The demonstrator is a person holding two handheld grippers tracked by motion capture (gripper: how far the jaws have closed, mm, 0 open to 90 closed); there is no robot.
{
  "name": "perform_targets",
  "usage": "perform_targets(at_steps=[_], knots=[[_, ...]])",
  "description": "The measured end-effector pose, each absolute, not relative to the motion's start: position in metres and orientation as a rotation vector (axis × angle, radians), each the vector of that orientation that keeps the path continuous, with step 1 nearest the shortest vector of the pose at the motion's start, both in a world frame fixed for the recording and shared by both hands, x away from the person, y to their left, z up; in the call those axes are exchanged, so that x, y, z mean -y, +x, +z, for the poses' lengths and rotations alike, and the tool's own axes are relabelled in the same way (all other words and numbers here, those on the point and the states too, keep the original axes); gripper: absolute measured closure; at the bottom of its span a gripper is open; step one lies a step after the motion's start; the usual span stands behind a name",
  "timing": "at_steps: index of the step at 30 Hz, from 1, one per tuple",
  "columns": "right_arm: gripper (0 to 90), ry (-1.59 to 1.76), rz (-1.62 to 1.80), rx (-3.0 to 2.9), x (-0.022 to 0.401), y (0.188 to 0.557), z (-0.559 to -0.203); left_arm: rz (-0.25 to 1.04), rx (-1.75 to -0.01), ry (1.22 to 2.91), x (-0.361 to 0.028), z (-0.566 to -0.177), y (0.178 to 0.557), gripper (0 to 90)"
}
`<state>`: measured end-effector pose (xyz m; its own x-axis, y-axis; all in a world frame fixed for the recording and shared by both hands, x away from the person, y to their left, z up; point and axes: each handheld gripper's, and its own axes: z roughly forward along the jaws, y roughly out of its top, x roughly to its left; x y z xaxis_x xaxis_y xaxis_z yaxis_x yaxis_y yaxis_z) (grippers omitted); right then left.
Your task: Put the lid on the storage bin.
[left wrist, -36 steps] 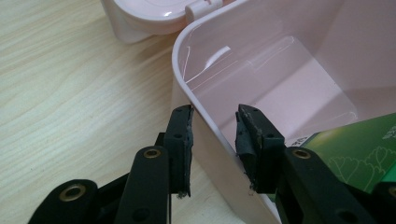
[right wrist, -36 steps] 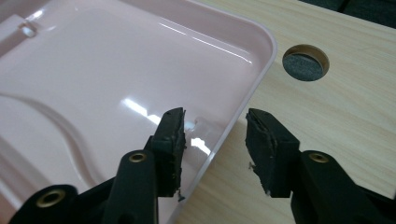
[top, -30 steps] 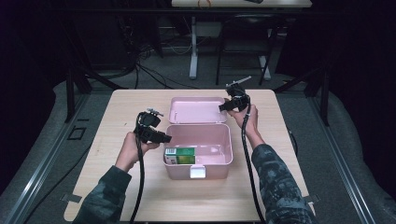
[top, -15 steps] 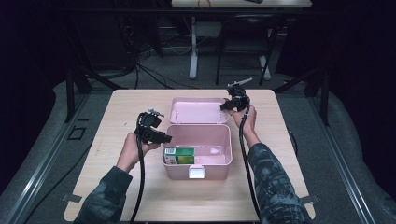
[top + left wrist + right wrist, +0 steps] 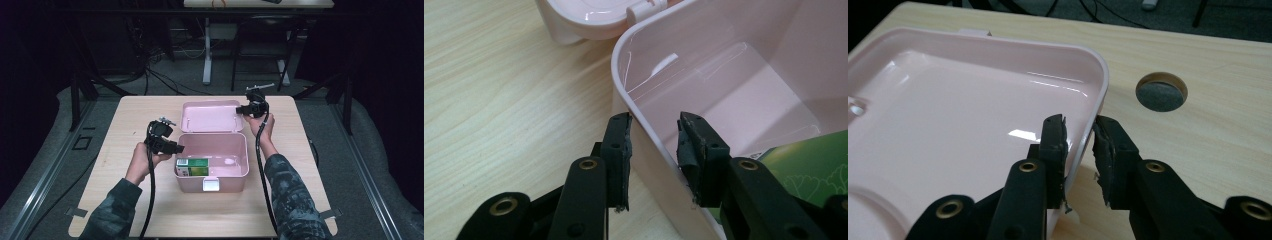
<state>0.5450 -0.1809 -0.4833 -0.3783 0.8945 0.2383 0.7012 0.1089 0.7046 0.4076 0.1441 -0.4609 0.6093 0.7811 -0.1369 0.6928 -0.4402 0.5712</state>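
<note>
1. Left gripper (image 5: 651,150) is sitting over the left wall of the pink box (image 5: 235,175). One jaw is outside, one inside. The jaws are a bit apart and look to be pinching the wall.
2. Right gripper (image 5: 1080,150) has just been closing its jaws. They're now squeezing the rim of the lid (image 5: 948,130).
3. The box is sitting open in the middle of the table (image 5: 150,210), w/ the lid lying flat behind it.
4. A green carton (image 5: 192,166) is lying inside, front left.

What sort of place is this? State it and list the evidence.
Probably a lab or recording workspace, not a home. A light wooden table with a round cable hole stands on grey carpet among dark curtains, loose floor cables and metal stand legs; a second table sits behind.
</note>
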Motion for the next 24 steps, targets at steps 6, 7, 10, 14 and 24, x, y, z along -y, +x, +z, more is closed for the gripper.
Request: perform_targets(at_steps=[6, 7, 10, 14, 24], knots=[[76.3, 1.589, 1.205, -2.106, 0.185, 0.542, -0.479, 0.201, -1.159, 2.242, -0.143, -0.461, 0.407, 66.2], [76.5, 1.590, 1.214, -2.106, 0.186, 0.541, -0.478, 0.205, -1.160, 2.244, -0.143, -0.461, 0.407, 66.3], [77.3, 1.581, 1.245, -2.086, 0.187, 0.539, -0.475, 0.210, -1.162, 2.243, -0.143, -0.461, 0.407, 66.3], [78.0, 1.554, 1.285, -2.077, 0.190, 0.536, -0.470, 0.215, -1.163, 2.246, -0.142, -0.461, 0.406, 66.2], [90.0, 1.448, 1.386, -2.039, 0.197, 0.523, -0.460, 0.234, -1.173, 2.246, -0.141, -0.461, 0.406, 65.0]])
